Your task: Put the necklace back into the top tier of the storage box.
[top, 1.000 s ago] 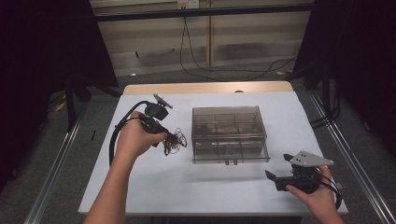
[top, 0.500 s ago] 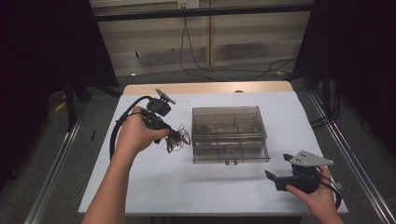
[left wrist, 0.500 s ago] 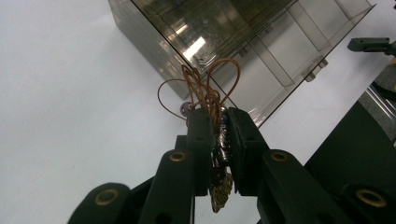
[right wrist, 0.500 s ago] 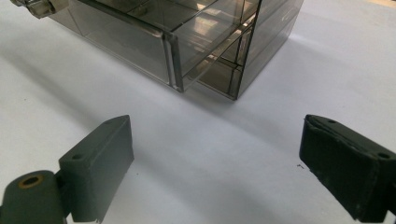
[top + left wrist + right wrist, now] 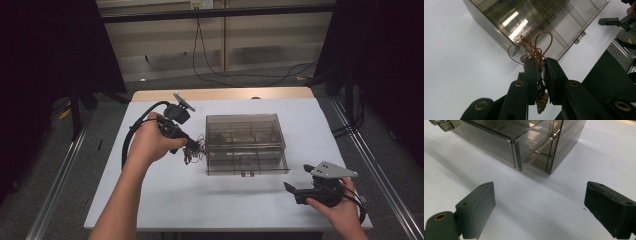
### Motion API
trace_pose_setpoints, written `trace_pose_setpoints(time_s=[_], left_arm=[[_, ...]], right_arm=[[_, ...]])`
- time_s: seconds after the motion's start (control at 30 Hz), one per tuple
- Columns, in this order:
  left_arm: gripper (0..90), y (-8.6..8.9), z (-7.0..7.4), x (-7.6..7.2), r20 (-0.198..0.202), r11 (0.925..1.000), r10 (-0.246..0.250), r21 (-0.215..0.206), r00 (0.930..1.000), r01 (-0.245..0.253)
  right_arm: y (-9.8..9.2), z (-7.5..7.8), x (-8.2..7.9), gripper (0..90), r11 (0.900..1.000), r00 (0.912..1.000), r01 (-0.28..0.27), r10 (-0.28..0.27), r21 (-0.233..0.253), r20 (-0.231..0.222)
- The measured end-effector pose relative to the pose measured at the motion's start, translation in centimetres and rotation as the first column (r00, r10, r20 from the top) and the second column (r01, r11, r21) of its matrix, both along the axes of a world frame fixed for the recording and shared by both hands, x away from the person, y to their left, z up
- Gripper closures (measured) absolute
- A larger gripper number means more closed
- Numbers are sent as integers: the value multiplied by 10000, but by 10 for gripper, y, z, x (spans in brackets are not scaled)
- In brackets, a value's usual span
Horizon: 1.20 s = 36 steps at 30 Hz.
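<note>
The left gripper (image 5: 192,145) was pinching a tangled bundle of thin copper-coloured wire (image 5: 534,51), its jaws pressed onto the dark middle of the bundle. Loops of wire rose just beyond the fingertips, and a small brownish piece hung below them. Seen from above, the bundle (image 5: 194,150) was held off the white table (image 5: 165,200), just beside the left wall of the smoky clear box.

That box (image 5: 246,144) lay straight ahead of the left gripper's jaws, close to them. It was a lidded organiser divided into compartments, with a small latch on its front edge. Through the tinted walls the compartments looked bare, though glare and dark plastic left that uncertain.

The right gripper (image 5: 299,188) rested low in the person's right hand (image 5: 340,207), its jaws spread wide apart with nothing between them. From its own view, a near corner of the box (image 5: 524,142) stood ahead and slightly left of the gap, with bare table between.
</note>
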<state>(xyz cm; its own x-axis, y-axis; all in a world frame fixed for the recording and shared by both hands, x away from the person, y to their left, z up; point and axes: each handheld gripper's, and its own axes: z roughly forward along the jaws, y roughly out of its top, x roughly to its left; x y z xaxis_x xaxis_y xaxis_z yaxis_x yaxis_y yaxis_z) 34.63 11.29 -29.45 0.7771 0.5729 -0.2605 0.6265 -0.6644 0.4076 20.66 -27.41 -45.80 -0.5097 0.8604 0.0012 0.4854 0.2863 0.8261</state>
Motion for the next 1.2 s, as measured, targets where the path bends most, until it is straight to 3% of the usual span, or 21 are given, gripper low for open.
trace_pose_setpoints(time_s=[0.43,0.9,1.2], left_arm=[[801,-18,-1,-2,-155,9986,-526,-32,9985,526],[800,-37,-14,1,-350,9942,-1060,130,9937,1065],[800,-45,-21,2,-305,9936,-1120,127,9932,1124]], right_arm=[[0,0,0,96,10000,10000,-23,23,3,-2],[0,0,0,96,10000,10000,-25,25,11,4],[0,0,0,96,10000,10000,-22,22,6,17]])
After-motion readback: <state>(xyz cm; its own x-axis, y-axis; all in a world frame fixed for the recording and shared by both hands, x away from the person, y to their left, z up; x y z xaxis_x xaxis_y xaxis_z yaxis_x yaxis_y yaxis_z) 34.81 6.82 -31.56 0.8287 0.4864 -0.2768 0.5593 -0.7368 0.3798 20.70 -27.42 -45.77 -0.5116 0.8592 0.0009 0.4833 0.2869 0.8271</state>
